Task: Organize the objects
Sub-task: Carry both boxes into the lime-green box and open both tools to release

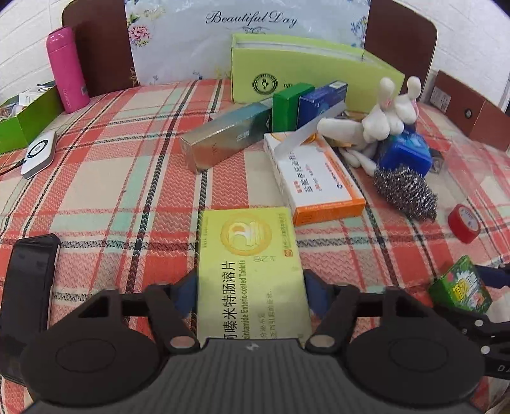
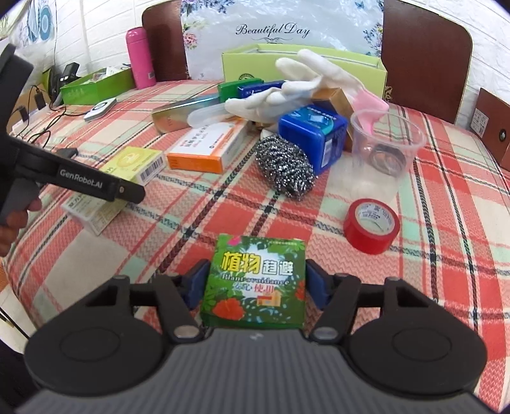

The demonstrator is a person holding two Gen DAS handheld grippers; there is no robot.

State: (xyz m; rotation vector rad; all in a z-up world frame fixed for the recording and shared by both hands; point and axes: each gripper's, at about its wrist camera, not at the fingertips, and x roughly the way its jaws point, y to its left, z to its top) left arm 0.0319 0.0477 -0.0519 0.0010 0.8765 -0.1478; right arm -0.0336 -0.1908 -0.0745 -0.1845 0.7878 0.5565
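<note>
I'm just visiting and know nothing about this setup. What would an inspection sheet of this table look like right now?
Surface: plaid tablecloth, crowded at the back.
Job's things: yellow tablet box between the left hand-held gripper's pads; green plant-print box between the right hand-held gripper's pads.
Clutter: orange-and-white box, steel scourer, blue box, red tape roll, white glove, clear cup, pink bottle.
Grippers: both look closed on their boxes.
Cables: black leads at the table's left edge.
Surroundings: two brown chair backs, floral "Beautiful Day" sheet.
</note>
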